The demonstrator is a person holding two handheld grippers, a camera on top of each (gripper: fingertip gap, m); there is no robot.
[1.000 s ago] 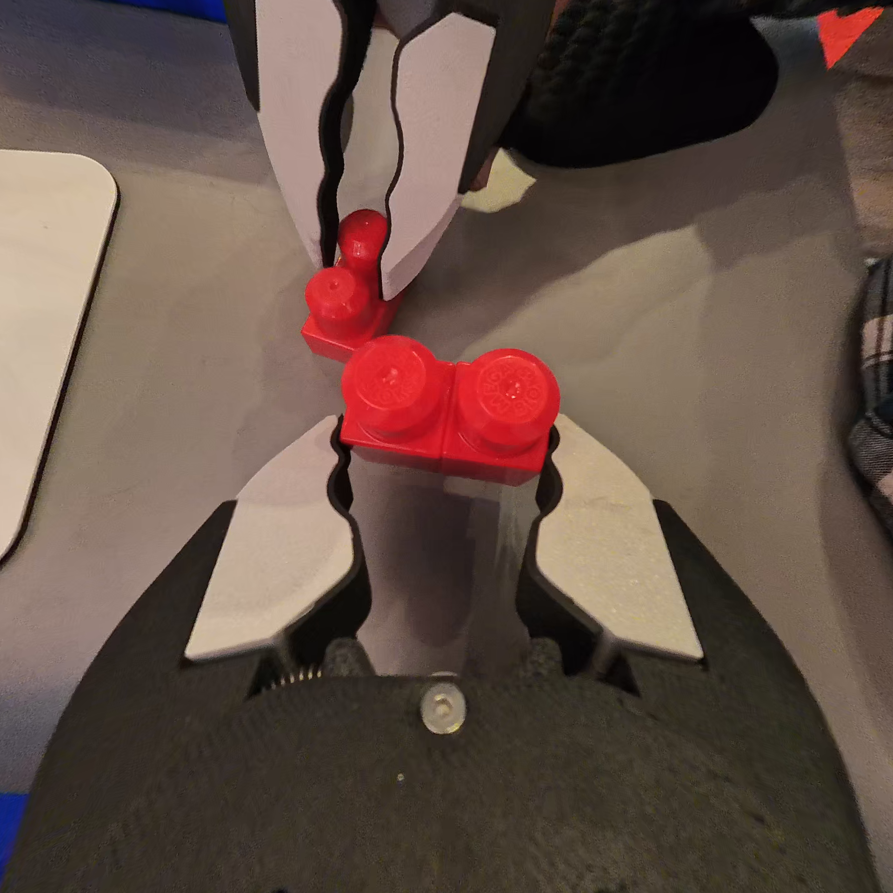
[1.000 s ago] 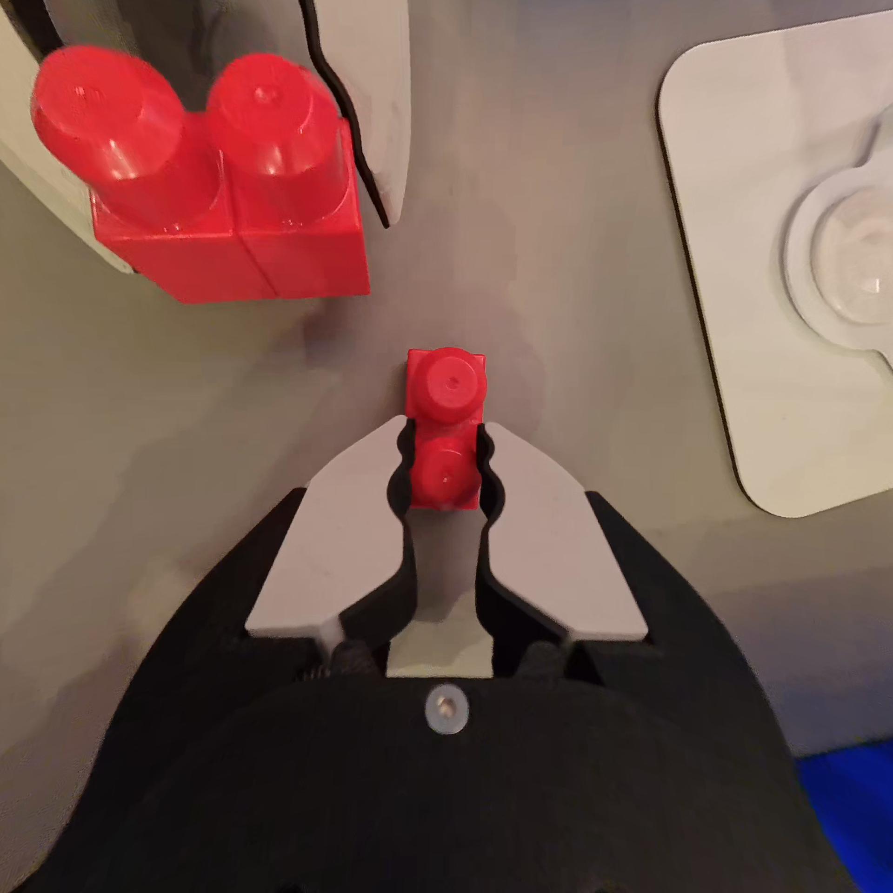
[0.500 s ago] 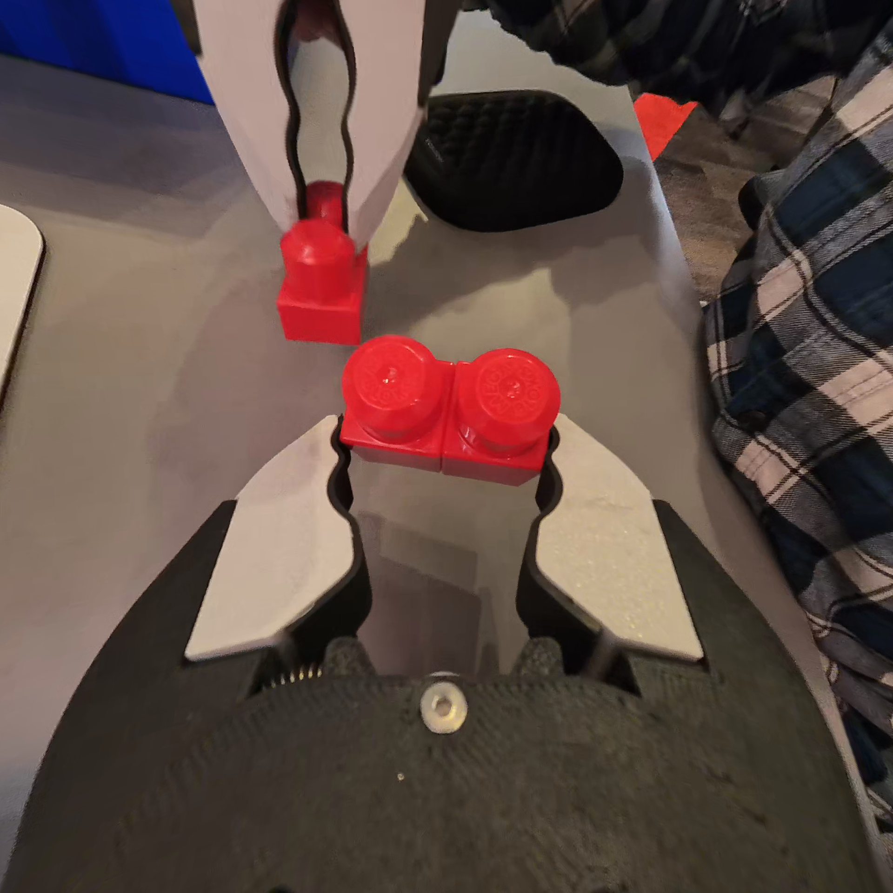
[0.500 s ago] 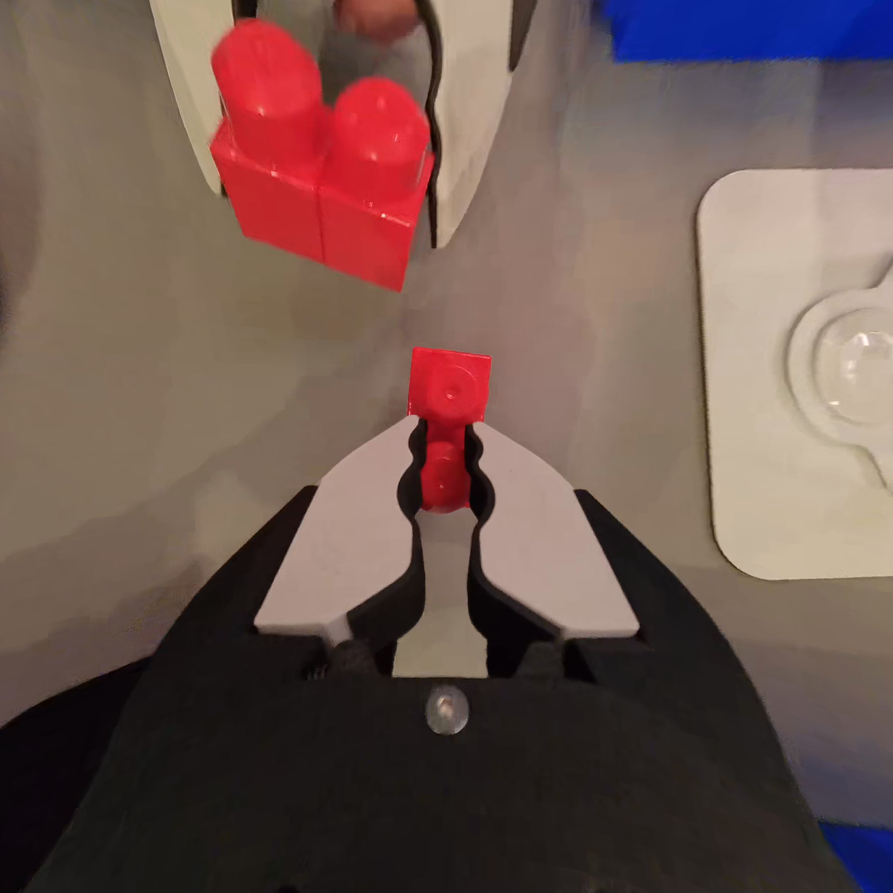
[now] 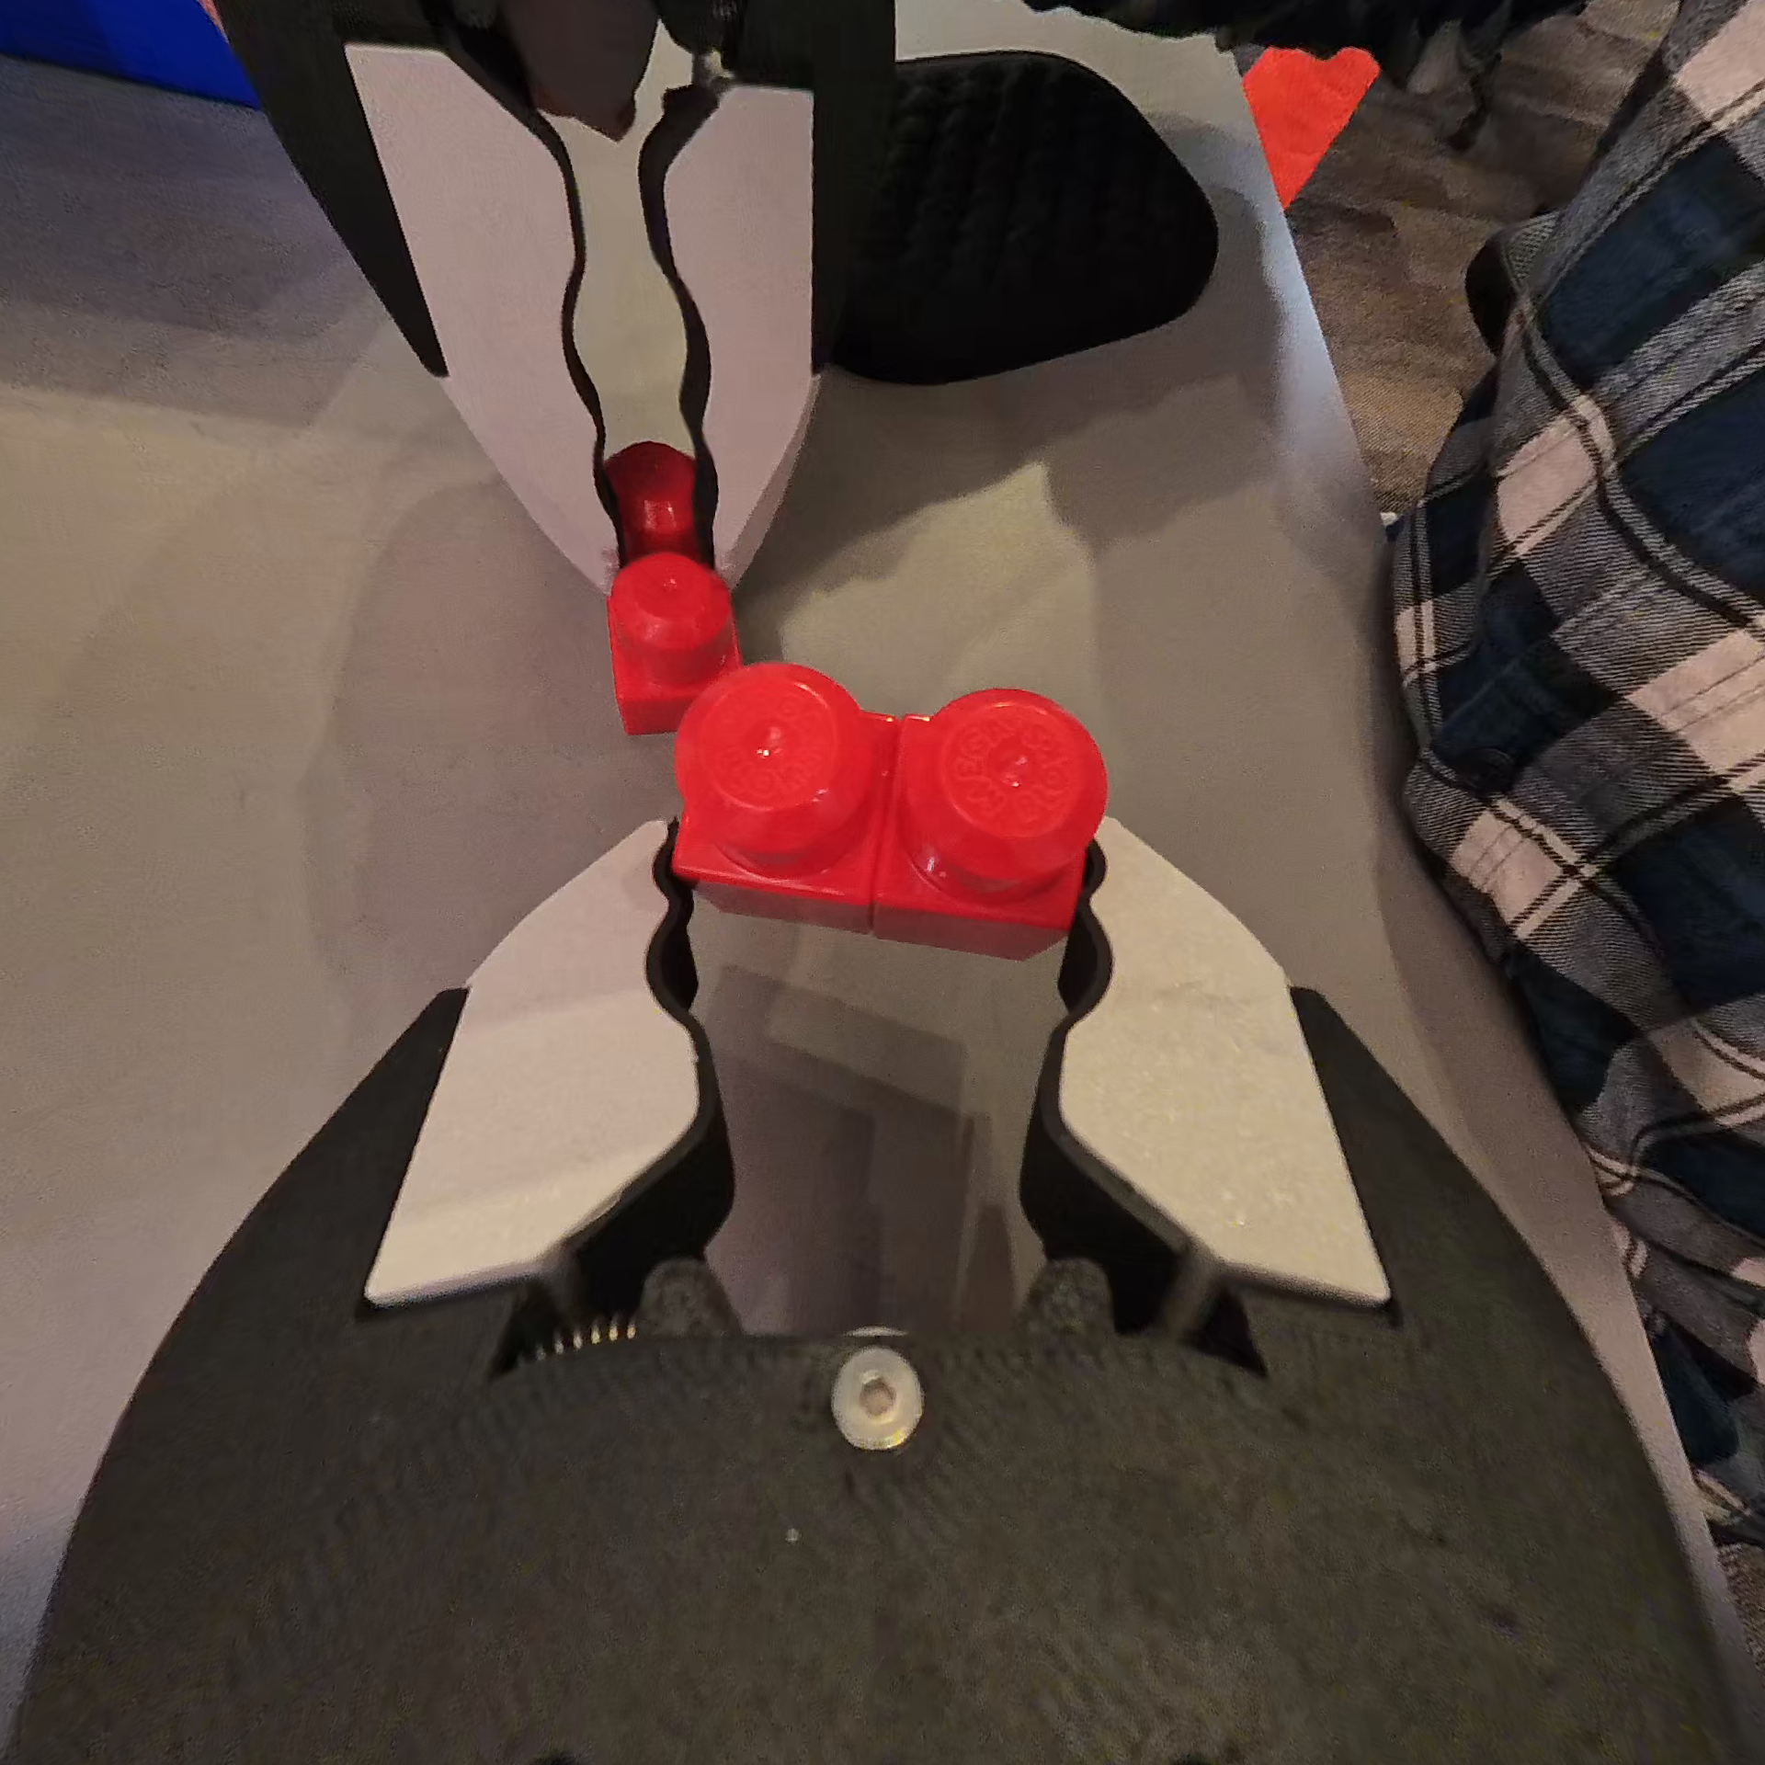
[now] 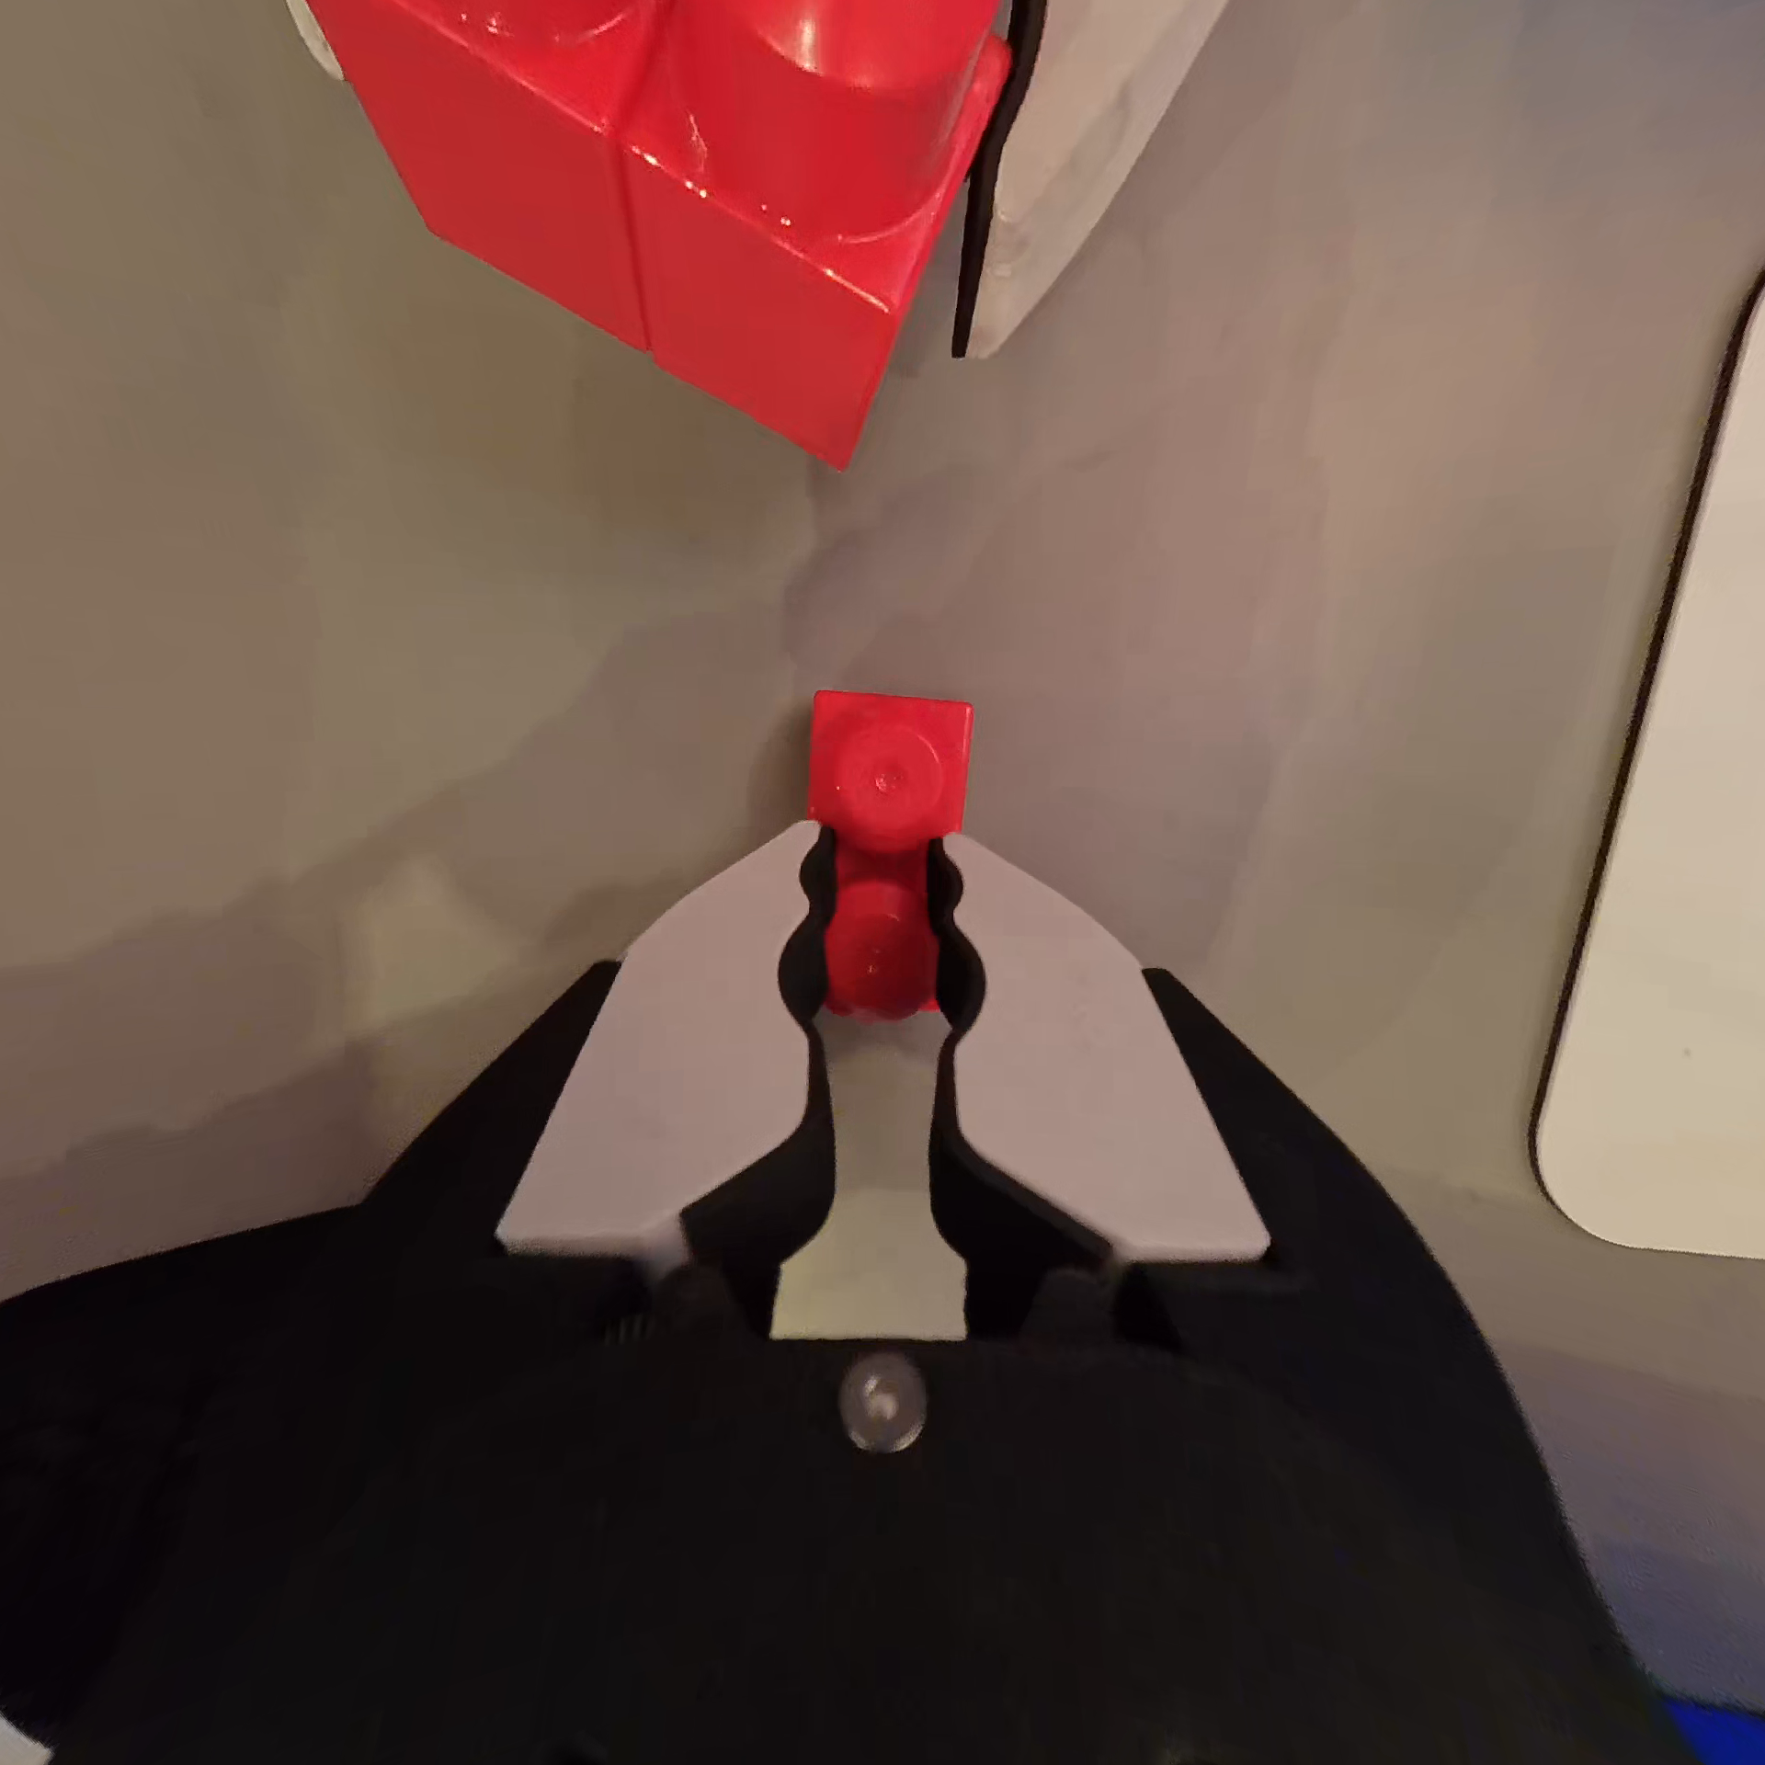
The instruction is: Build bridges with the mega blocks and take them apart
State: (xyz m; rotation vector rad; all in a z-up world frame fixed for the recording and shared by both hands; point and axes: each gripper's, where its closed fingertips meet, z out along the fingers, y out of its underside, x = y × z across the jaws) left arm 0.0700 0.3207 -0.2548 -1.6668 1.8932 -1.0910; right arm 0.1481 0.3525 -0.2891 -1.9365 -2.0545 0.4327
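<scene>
My left gripper [image 5: 879, 850] is shut on a red two-stud block [image 5: 888, 812], with its pads pressed on the block's two short ends and the studs facing up. It holds the block above the grey table [image 5: 191, 669]. The same block [image 6: 669, 191] fills the top of the right wrist view, beside one left finger [image 6: 1051, 143]. My right gripper [image 6: 881, 840] is shut on the near stud of a second red two-stud block [image 6: 893, 764], which points away from it. In the left wrist view that gripper [image 5: 659, 544] comes down from the top, and its block [image 5: 669, 640] lies just behind and left of mine.
A white board [image 6: 1671, 860] lies on the table at the right. A black textured object [image 5: 1003, 220] sits behind the right gripper. A person's plaid clothing [image 5: 1576, 669] is along the table's right edge. A blue surface [image 5: 95, 38] shows at the far left. About 10 cm separates my left fingertips from my right.
The right gripper's pads closed on the near stud and straightened its block. The two grippers moved closer, so the left gripper's block now looms larger in the right wrist view.
</scene>
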